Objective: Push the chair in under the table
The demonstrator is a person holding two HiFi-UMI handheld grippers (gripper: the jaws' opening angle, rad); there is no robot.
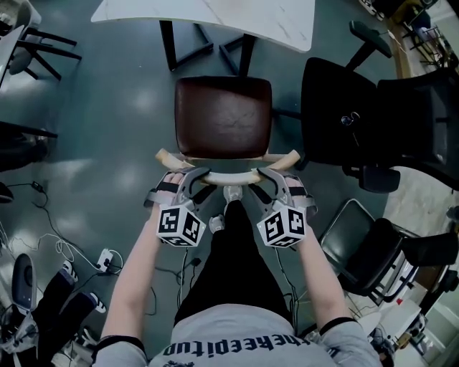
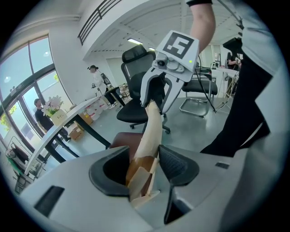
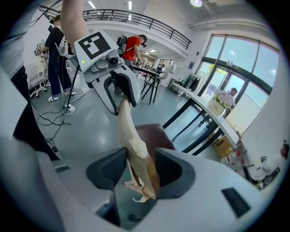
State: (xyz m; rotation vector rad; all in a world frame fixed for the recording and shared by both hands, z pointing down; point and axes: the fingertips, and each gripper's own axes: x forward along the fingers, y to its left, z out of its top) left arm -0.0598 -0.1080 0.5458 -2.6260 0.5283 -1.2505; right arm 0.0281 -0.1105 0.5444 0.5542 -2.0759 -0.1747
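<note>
Chair (image 1: 223,117) before table (image 1: 208,18), table legs (image 1: 168,44) ahead, office chair (image 1: 337,115) just beside

The bench (image 1: 208,18) is cut off at the top edge. The legs of the chair (image 1: 224,118) hide under its seat. The black chair (image 1: 401,115) runs off the right side.
</note>
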